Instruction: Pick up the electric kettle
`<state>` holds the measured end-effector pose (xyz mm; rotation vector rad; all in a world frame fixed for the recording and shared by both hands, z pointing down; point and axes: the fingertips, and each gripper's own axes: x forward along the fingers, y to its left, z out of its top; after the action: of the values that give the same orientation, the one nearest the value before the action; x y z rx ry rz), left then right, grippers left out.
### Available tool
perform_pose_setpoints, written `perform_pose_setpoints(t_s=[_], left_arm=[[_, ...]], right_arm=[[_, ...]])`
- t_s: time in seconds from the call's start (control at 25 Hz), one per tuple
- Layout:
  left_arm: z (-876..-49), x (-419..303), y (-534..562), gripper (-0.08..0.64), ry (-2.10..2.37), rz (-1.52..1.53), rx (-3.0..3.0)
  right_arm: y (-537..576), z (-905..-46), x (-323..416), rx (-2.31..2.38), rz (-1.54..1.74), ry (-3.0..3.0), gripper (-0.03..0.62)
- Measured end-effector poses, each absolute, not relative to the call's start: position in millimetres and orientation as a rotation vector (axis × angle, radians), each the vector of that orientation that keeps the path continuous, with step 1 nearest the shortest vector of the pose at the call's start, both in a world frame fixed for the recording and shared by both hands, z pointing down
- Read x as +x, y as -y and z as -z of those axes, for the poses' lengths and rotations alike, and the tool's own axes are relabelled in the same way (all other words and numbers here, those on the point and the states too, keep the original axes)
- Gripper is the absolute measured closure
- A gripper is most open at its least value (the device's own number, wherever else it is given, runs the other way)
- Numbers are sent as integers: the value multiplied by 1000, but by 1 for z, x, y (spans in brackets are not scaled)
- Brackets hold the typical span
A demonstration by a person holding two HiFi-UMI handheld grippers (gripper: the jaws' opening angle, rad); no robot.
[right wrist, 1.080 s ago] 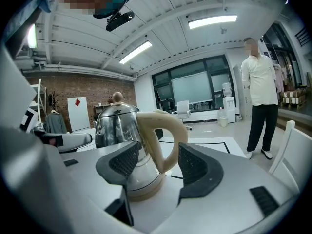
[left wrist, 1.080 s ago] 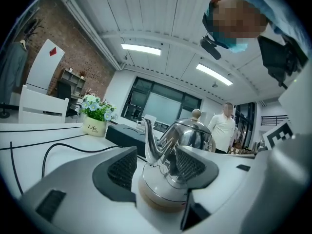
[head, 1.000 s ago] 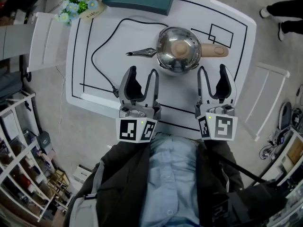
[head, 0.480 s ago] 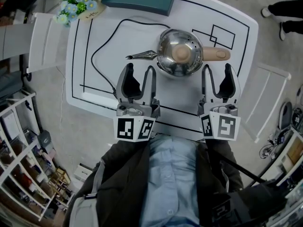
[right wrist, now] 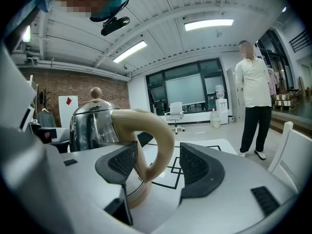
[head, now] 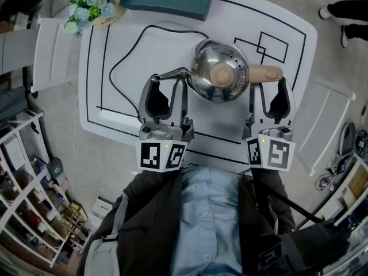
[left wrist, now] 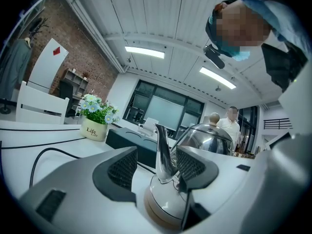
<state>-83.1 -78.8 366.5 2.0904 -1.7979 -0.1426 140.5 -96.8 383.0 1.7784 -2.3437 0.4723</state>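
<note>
Change, kettle: we see the electric kettle (head: pixel 218 73) where it stood a second ago, upright on the white table (head: pixel 98 105), among the black lines.
Change, grippers: a second ago both stopped short of the kettle. Now we have them further forward, one reaching each end of it.
Change, right jaws: they have just been opening wider.
Writing, flower pot (left wrist: pixel 93 130): at the table's far left corner, it reads "Life".
Writing, marker cubes: each gripper's cube shows black-and-white squares and no words we can read.
Pose, left gripper (head: pixel 168 80): we hold it close to level, tipped slightly down, jaws spread and gripping nothing. The steel spout (left wrist: pixel 163 150) stands between the pads, just beside the right one.
Pose, right gripper (head: pixel 268 85): it points a little downward, jaws wide and released. The tan handle (right wrist: pixel 156 130) arches between the pads, nearer the left one, unsqueezed.
Cord (head: pixel 123 56): black, it loops on the table left of the kettle.
</note>
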Motion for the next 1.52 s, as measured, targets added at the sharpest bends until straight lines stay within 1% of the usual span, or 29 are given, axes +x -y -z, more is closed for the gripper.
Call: perform_pose_setpoints(t_s=[0.72, 1.12, 1.24, 1.36, 1.44, 1.52], left_arm=[[-366, -90, 103, 321, 1794, 166, 2123], [-358, -88, 116, 322, 1758, 245, 2170], [-356, -86, 119, 338, 1752, 245, 2186], [-354, -82, 119, 375, 1738, 238, 2218], [-353, -80, 119, 401, 1726, 241, 2231], [-352, -77, 119, 428, 1716, 244, 2244]], right_arm=[[124, -389, 151, 1857, -462, 2310, 336], [128, -390, 151, 1879, -470, 2313, 337], [130, -391, 151, 1884, -467, 2313, 337], [132, -391, 150, 1887, -466, 2318, 341], [132, -392, 148, 1878, -461, 2326, 358], [133, -392, 145, 1864, -453, 2337, 391]])
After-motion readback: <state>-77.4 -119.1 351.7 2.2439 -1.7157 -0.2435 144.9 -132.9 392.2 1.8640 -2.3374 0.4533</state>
